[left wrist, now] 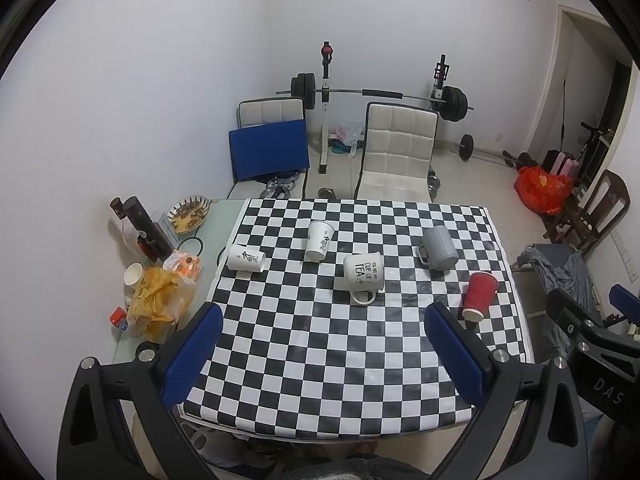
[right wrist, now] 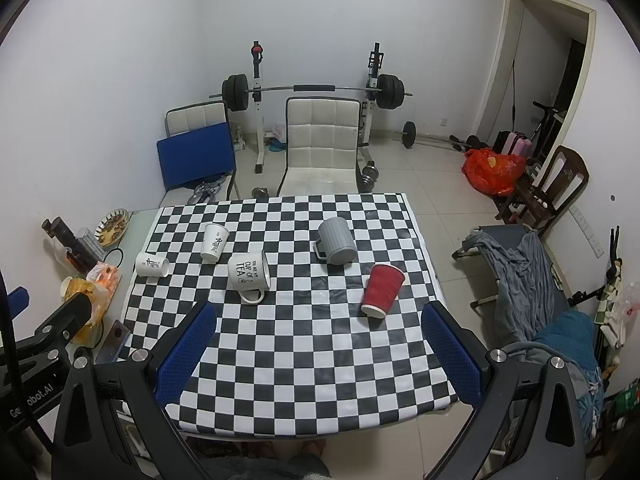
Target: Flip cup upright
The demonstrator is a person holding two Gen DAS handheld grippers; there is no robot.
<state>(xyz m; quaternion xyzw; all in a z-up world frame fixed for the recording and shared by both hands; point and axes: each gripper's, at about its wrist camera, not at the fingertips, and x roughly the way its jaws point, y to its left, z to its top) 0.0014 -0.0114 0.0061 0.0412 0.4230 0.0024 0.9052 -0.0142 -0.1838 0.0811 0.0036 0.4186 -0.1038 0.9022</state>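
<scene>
A: Left wrist view: the left gripper [left wrist: 320, 356] is spread wide and empty. Ahead of it, five cups lie tipped on the checkered cloth [left wrist: 340, 380], the tea mug [left wrist: 363, 274] nearest.

B: Right wrist view: the right gripper [right wrist: 318, 354] is likewise wide and empty (nothing touched); the red cup [right wrist: 382, 289] lies just ahead, rightward. No cup is flipped yet, I'd judge.

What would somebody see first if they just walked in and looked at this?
Probably the black-and-white checkered tablecloth, which has five cups tipped over on it. The red paper cup lies on its side near the right edge, and a white mug that says "CUP OF TEA" sits in the middle. Behind the table, a barbell rests on a rack by the wall, and both claws, left and right, hang open over the near edge.
</scene>
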